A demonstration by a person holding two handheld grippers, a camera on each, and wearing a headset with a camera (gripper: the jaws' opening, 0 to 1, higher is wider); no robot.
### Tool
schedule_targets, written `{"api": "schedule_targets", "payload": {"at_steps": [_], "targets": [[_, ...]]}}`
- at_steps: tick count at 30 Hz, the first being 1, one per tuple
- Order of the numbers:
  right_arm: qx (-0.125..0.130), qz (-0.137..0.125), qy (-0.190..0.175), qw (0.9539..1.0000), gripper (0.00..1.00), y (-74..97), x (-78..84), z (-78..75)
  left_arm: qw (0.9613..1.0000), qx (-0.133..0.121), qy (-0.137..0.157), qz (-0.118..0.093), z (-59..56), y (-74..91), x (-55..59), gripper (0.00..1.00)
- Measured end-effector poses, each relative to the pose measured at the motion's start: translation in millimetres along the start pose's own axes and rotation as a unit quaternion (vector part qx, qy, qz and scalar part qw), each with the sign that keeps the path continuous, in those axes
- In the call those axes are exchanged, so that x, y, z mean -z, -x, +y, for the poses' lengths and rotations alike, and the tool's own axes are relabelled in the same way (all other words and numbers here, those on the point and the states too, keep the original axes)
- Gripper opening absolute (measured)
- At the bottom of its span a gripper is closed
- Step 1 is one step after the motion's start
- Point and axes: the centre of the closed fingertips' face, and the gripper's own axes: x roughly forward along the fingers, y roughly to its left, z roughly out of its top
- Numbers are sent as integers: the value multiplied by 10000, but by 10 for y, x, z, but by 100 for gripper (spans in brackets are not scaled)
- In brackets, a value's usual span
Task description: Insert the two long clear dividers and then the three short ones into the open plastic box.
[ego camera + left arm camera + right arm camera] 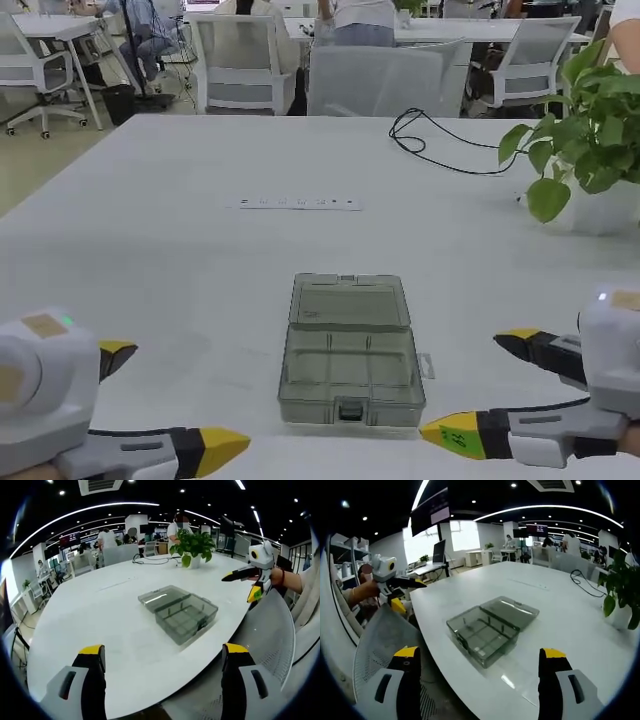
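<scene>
Left claw and right claw are both standing open, gripping nothing, flanking the open plastic box on the surface. The box is lying between them and slightly ahead, its lid lying back on the far side (right claw judged marginally nearer).

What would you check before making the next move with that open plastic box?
1. The lid is folded back and the box is open: ok.
2. The left hand-held gripper is open and empty: ok.
3. The right hand-held gripper is open and empty: ok.
4. Parts to insert found: cannot tell; a small clear piece lies beside the box.
5. Inside of the box free: cannot tell; faint lines show through it.
</scene>
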Motion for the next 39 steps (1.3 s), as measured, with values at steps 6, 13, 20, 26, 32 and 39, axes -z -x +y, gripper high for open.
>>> {"api": "schedule_targets", "payload": {"at_steps": [6, 13, 20, 26, 32, 39], "targets": [[-26, 6, 8, 10000, 100, -2, 1, 8, 10000, 13, 13, 18, -11, -21, 4, 99], [-32, 47, 4, 10000, 100, -1, 32, 13, 10000, 24, 37, 35, -23, -43, -8, 97], [-44, 72, -7, 10000, 100, 5, 37, 0, 10000, 17, 71, 53, -34, -80, -19, 96], [-67, 55, 6, 10000, 100, -7, 15, 10, 9999, 53, 109, 84, -57, -98, -22, 95], [-100, 78, 1, 9999, 99, -25, 15, 13, 9999, 58, 89, 116, -44, -112, -23, 95], [-117, 56, -3, 9999, 99, -32, -2, 14, 9997, 98, 121, 190, -34, -129, 12, 91]]}}
